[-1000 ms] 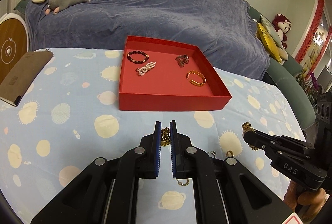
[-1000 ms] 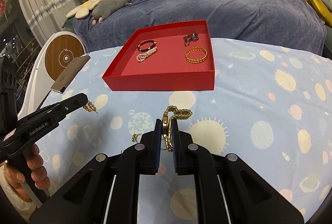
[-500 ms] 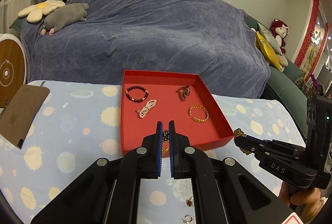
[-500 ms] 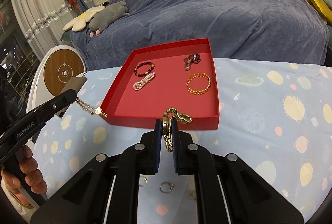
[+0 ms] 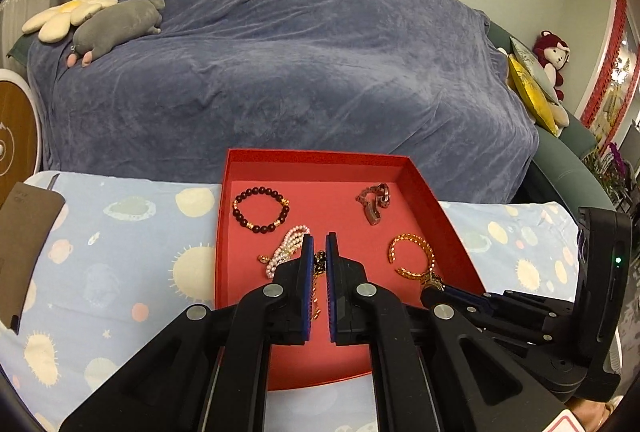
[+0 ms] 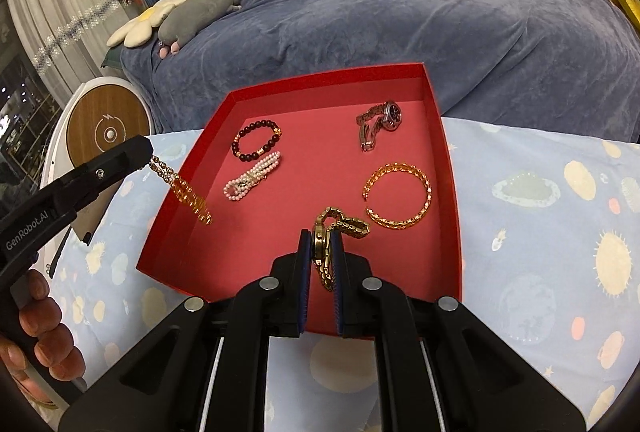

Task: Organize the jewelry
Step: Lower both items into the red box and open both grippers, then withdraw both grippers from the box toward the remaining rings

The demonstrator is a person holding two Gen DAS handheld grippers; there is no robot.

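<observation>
A red tray (image 5: pixel 440 208) (image 6: pixel 448 168) holds a dark bead bracelet (image 5: pixel 260 212) (image 6: pixel 256 142), a pearl bracelet (image 5: pixel 286 250) (image 6: pixel 252 180), a silver watch (image 5: pixel 374 202) (image 6: pixel 380 124) and a gold bangle (image 5: pixel 414 258) (image 6: pixel 400 196). My left gripper (image 5: pixel 319 248) (image 6: pixel 150 156) is shut on a gold chain (image 5: pixel 318 280) (image 6: pixel 184 190) that hangs over the tray's left part. My right gripper (image 6: pixel 322 244) (image 5: pixel 430 288) is shut on a gold watch (image 6: pixel 332 232) held over the tray's near part.
The tray sits on a blue patterned cloth (image 5: pixel 120 252) (image 6: pixel 540 232). A brown notebook (image 5: pixel 24 232) lies at the left edge. A sofa under a blue cover (image 5: pixel 300 72) with plush toys (image 5: pixel 116 28) stands behind. A round wooden device (image 6: pixel 108 128) stands at left.
Both grippers have moved forward from above the cloth to above the red tray, carrying their jewelry. The small rings on the cloth have dropped out of view.
</observation>
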